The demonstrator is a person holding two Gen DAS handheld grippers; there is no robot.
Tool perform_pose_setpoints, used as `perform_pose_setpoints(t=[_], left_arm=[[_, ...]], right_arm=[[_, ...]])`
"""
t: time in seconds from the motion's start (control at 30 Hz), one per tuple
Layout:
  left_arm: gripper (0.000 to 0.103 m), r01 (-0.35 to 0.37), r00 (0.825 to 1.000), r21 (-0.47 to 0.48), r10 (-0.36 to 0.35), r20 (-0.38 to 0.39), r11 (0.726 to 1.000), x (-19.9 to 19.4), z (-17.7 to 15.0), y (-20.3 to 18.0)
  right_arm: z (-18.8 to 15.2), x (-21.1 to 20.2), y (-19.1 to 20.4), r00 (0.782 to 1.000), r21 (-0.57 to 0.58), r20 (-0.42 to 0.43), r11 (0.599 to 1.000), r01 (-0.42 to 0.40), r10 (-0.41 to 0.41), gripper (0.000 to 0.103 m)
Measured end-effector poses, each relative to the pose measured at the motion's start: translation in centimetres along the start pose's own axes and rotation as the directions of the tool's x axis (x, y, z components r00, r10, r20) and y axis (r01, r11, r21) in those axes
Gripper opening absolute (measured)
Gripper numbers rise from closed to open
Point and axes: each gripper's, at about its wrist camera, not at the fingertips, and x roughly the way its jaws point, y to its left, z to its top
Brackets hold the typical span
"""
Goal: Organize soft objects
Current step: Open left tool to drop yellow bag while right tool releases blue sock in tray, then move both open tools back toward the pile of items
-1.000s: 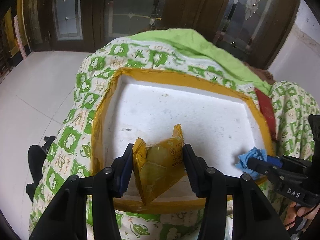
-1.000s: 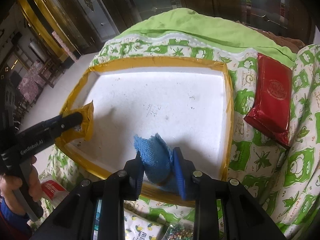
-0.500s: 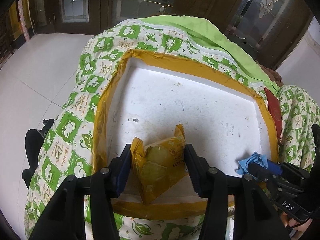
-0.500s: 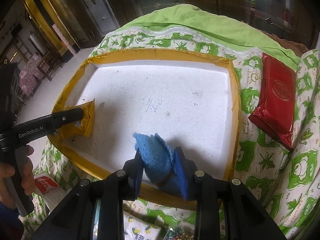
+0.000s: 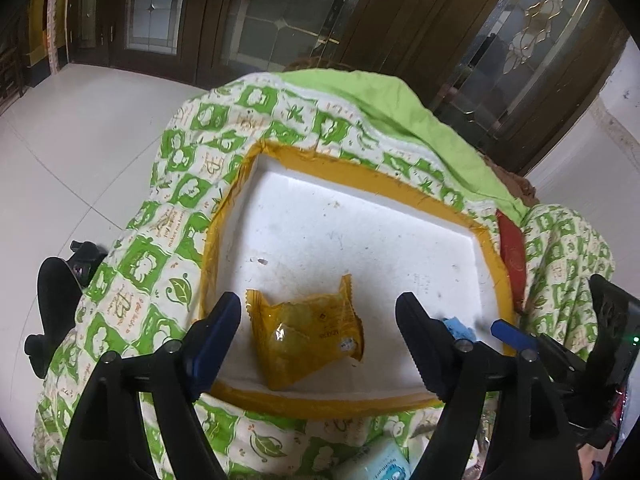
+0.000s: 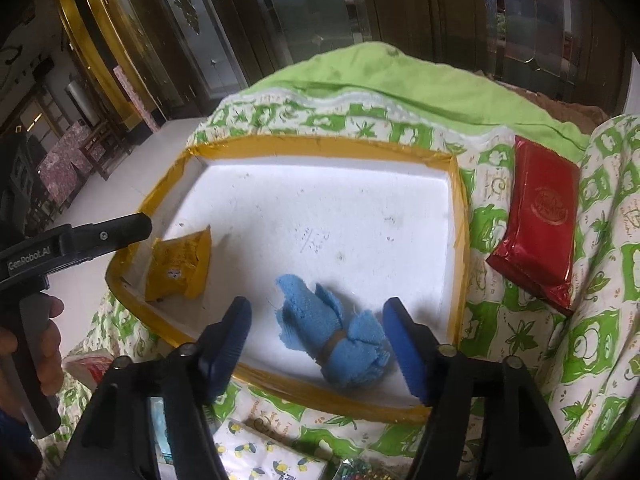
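A white foam tray (image 5: 360,232) with a yellow taped rim (image 6: 320,146) lies on a green-and-white quilt. A yellow snack packet (image 5: 306,334) lies in its near left corner, between the spread fingers of my open left gripper (image 5: 318,320); it also shows in the right wrist view (image 6: 180,266). A rolled blue cloth (image 6: 338,338) with a band lies at the tray's near edge, between the fingers of my open right gripper (image 6: 316,324). A bit of the blue cloth (image 5: 460,326) shows in the left wrist view.
A red packet (image 6: 538,222) lies on the quilt (image 6: 520,332) right of the tray. Tissue packs (image 6: 264,456) and a light blue pack (image 5: 376,462) lie on the quilt in front of the tray. White tiled floor (image 5: 68,152) lies to the left, dark glass doors behind.
Both grippers opened. The yellow packet and the blue cloth dropped from the fingers onto the tray floor. Both grippers pulled back slightly.
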Motion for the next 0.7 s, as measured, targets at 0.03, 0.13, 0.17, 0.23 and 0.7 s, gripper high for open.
perform_pose_setpoints(t=[0.03,0.13,0.17,0.23,0.7], left_arm=[[0.079,0.005,1.000,0.004,-0.005,0.010,1.000,-0.6,-0.1,0.0],[0.088,0.029,0.999,0.005,-0.029,0.041,1.000,-2.5,-0.7,0.2],[0.090,0.035,0.998,0.001,-0.035,0.058,0.999,-3.4,-1.1,0.4],[0.090,0.041,0.996,-0.004,-0.041,0.081,0.999,-4.6,-1.9,0.9],[0.090,-0.029,0.993,-0.019,0.031,0.114,0.999,-9.1,-10.0,4.0]], right_arm=[[-0.1,-0.3,0.0,1.000,0.004,0.010,1.000,-0.004,0.004,0.078],[-0.5,-1.3,-0.2,0.999,0.024,0.036,1.000,-0.014,0.013,0.082],[-0.6,-1.6,-0.3,0.999,0.032,0.042,0.999,-0.019,0.017,0.085],[-1.0,-2.3,-0.5,0.998,0.046,0.053,0.999,-0.025,0.022,0.088],[-5.3,-7.5,-1.8,0.994,0.169,0.090,0.983,-0.077,0.062,0.090]])
